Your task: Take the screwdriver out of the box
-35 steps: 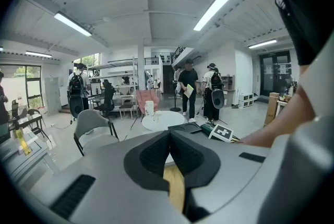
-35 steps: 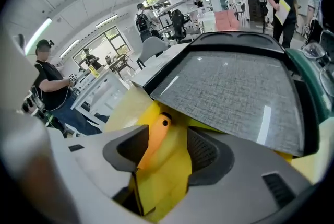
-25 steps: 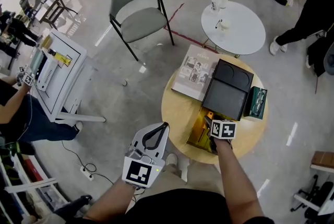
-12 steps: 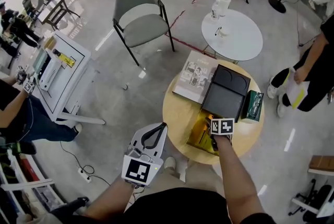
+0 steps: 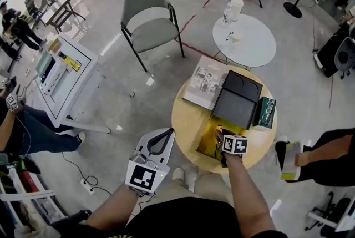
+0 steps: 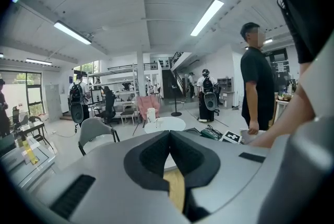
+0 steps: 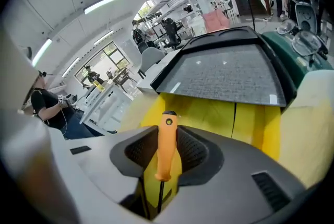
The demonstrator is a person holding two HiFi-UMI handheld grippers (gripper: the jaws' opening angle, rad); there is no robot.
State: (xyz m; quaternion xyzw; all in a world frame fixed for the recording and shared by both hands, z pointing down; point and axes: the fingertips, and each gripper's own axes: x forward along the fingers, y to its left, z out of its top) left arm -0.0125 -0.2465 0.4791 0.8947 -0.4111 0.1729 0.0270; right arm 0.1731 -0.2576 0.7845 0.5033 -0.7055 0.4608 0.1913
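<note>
An orange-handled screwdriver (image 7: 166,144) stands between the pads of my right gripper (image 7: 168,139), its dark shaft running down out of sight. The jaws are closing and both pads touch the handle. Behind it lies the open yellow box (image 7: 209,113) with its black lid (image 7: 229,71). In the head view my right gripper (image 5: 222,137) sits over the yellow box (image 5: 206,141) at the near edge of the round wooden table (image 5: 186,115); the screwdriver is hidden there. My left gripper (image 5: 171,132) hangs shut beside the table, nothing in it; its tips (image 6: 170,134) meet.
A magazine (image 5: 205,81), the black lid (image 5: 236,101) and a green glasses case (image 5: 266,112) share the wooden table. Beyond stand a white round table (image 5: 244,40) and a grey chair (image 5: 147,20). A person (image 5: 327,159) walks at the right, and a white machine (image 5: 61,73) stands at the left.
My right gripper has drawn slightly back toward me over the yellow box. The left gripper has barely shifted. A person has walked along the right side of the table.
</note>
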